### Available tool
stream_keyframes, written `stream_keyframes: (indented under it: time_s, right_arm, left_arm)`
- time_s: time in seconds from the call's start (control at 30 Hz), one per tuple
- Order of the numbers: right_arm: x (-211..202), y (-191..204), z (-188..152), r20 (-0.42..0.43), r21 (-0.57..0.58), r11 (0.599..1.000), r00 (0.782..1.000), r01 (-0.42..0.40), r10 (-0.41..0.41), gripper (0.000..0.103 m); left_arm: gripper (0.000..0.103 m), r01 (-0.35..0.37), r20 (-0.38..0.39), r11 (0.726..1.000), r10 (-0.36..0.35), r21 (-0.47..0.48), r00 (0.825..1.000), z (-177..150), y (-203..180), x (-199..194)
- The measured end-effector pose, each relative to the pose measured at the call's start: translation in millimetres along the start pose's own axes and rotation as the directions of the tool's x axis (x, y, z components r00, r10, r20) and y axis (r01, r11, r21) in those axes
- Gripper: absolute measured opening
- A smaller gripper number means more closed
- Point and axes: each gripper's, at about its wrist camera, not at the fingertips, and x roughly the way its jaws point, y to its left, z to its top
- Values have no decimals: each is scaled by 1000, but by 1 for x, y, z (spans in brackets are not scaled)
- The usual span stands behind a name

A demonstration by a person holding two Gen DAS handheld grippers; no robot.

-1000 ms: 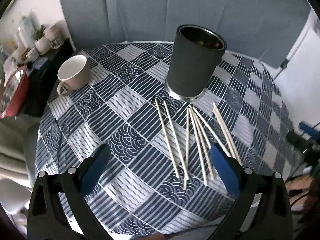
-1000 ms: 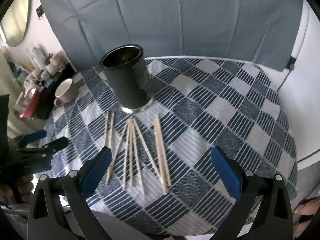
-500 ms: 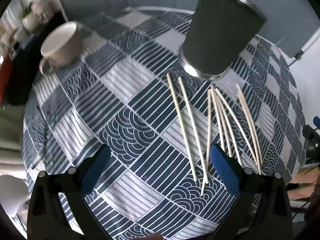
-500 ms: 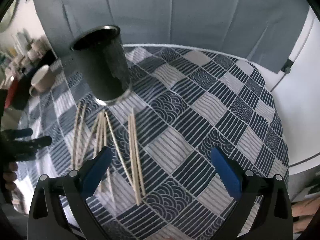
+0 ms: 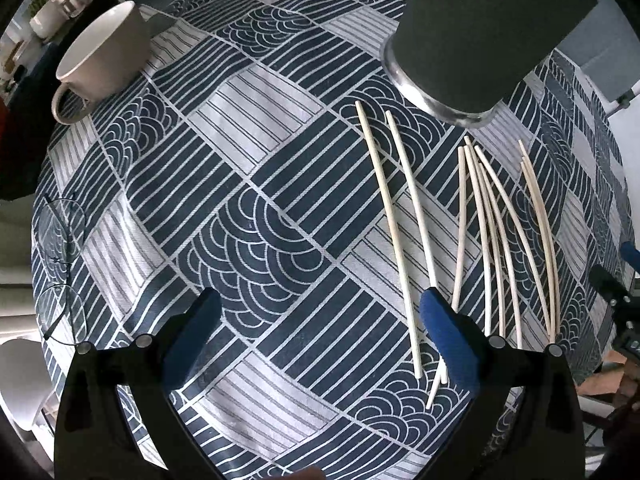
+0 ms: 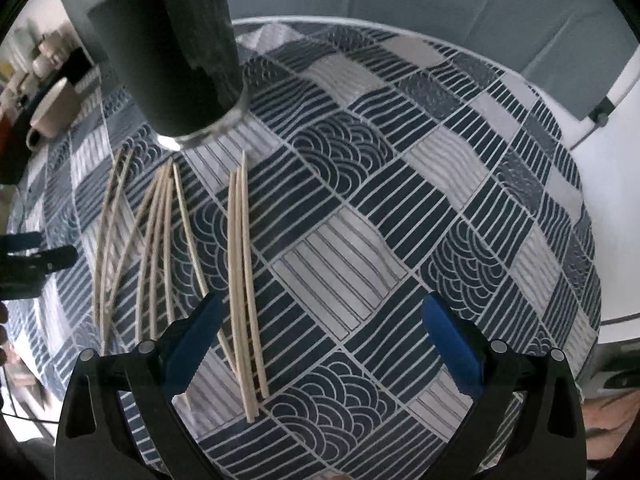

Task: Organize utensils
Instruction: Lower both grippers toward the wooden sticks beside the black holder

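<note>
Pale wooden chopsticks (image 5: 404, 248) lie loose before the tall dark cylindrical holder (image 5: 476, 36); left gripper (image 5: 320, 322) and right gripper (image 6: 322, 320) gape empty. Crowded sticks risk scattering if nudged.

A home dining corner, I'd say.
I see a patterned tablecloth (image 5: 248, 216), a mug (image 5: 104, 50) at ten o'clock, cluttered shelf (image 5: 48, 8) behind.
</note>
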Motion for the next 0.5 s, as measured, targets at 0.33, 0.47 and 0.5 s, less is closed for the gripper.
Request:
stream_keyframes:
  time_s: [0.33, 0.47, 0.5]
  right_arm:
    - [33, 0, 10, -56, -17, 1000, 998, 19, -20, 95]
    - [44, -1, 13, -66, -17, 999, 997, 28, -29, 95]
    - [45, -2, 13, -68, -12, 1000, 997, 28, -29, 95]
  left_arm:
    - [97, -39, -9, 999, 39, -12, 999, 17, -2, 18]
    - [97, -32, -17, 999, 32, -26, 999, 31, -6, 27]
    - [97, -29, -18, 999, 29, -35, 999, 35, -12, 32]
